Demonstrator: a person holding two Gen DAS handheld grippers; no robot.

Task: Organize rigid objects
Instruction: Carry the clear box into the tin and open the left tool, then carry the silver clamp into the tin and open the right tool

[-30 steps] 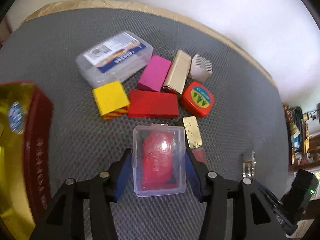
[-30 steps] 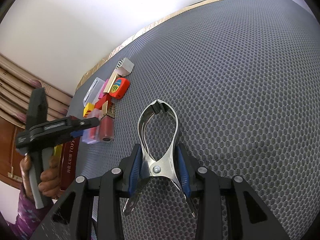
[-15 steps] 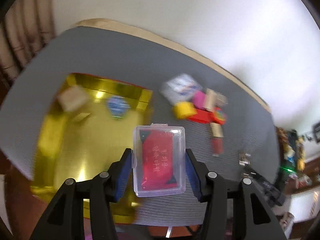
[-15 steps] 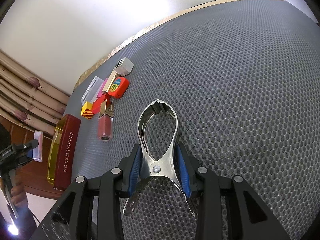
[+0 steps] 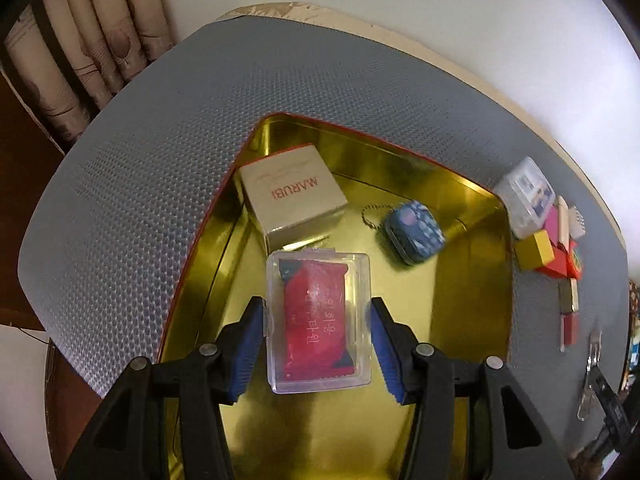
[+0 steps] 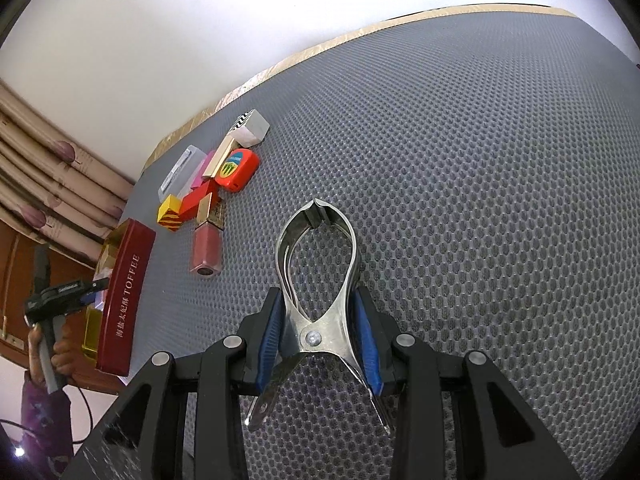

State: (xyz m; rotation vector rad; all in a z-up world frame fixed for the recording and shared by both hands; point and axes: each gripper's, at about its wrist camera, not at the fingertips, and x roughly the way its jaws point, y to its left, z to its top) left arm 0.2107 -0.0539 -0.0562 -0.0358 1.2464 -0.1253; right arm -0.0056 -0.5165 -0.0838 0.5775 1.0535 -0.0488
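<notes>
My left gripper (image 5: 318, 320) is shut on a clear plastic case with a red packet inside (image 5: 318, 320) and holds it above the open gold tin (image 5: 472, 320), red outside, also in the right wrist view (image 6: 124, 292). In the tin lie a beige MARUBI box (image 5: 292, 196) and a small blue pouch on a chain (image 5: 414, 232). My right gripper (image 6: 318, 320) is shut on a steel spring clamp (image 6: 318, 276) over the grey mat. The left gripper shows at the far left of the right wrist view (image 6: 64, 292).
A cluster of small items lies on the grey mat (image 6: 480, 160): clear box (image 5: 526, 196), yellow block (image 6: 170, 213), red block (image 6: 198, 200), orange tape measure (image 6: 236, 168), lip gloss tube (image 6: 206, 248), grey block (image 6: 252, 128). Curtains (image 5: 80, 48) hang beyond the table's left edge.
My left gripper carried the clear case from beside the item cluster leftward to over the tin. The right gripper and its clamp stayed put.
</notes>
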